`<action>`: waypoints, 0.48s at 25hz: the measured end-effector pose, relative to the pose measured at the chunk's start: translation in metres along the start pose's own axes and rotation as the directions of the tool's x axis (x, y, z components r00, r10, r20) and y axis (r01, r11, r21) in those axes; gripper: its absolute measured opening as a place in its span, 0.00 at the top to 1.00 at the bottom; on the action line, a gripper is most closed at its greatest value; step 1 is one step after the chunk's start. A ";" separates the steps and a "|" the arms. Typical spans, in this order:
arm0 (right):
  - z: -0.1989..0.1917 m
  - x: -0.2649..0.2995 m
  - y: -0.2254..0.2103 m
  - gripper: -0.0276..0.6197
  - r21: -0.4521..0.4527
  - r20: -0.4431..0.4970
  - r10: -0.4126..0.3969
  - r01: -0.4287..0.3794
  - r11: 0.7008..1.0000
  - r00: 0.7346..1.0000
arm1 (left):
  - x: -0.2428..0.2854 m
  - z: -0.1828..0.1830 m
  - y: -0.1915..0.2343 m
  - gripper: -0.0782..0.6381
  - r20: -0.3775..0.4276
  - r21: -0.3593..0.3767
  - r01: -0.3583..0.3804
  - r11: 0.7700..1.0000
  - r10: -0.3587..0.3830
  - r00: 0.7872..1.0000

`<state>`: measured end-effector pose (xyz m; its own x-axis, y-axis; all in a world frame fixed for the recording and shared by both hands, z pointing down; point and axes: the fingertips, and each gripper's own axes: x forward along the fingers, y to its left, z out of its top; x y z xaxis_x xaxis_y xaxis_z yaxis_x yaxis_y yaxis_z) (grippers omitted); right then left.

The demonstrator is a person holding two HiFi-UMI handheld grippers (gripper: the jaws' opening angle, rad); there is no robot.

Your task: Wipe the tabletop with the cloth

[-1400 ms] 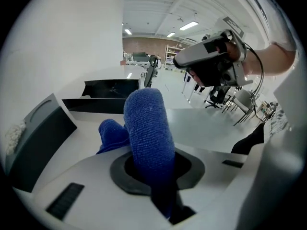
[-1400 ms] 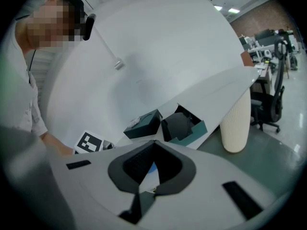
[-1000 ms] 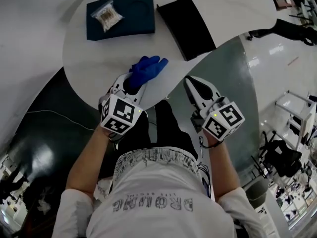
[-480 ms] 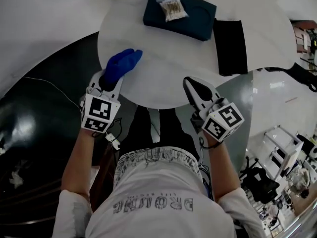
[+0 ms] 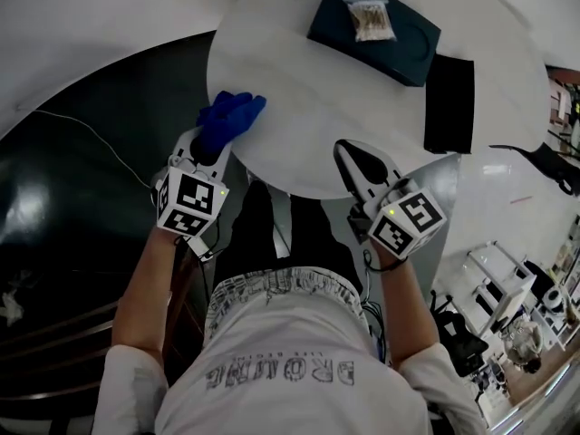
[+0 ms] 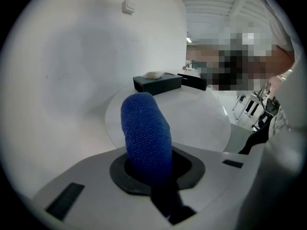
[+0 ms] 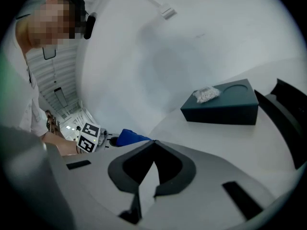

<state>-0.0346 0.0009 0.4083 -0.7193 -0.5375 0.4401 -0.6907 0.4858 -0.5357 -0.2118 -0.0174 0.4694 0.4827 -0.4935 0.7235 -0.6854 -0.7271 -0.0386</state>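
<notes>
Cloth (image 5: pixel 232 116) lengthwise in clenched left tool (image 5: pixel 210 148), tip seemingly over tabletop (image 5: pixel 344 107) — right tool (image 5: pixel 349 152) closed.

Leaving the near and middle table (image 5: pixel 308 107) bare for passing; crowding the far side with a box (image 5: pixel 412 51), bag (image 5: pixel 368 18) on top, and mat (image 5: pixel 450 105) just beside.

Even, bright light is washing the white tabletop (image 5: pixel 308 89) in the head view; glare is streaking the dark floor (image 5: pixel 54 333) at lower left. Both gripper views are curving and darkening at their corners
</notes>
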 end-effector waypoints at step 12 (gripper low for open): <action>-0.009 0.007 -0.009 0.95 0.014 -0.029 -0.020 0.021 1.000 0.999 | 0.028 -0.030 -0.032 0.79 -0.066 0.042 0.079 0.996 -0.076 0.995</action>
<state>-0.0341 -0.0008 0.4226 -0.7072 -0.5267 0.4717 -0.7042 0.4652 -0.5363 -0.1927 0.0063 0.5114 0.4965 -0.4044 0.7681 -0.6221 -0.7829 -0.0101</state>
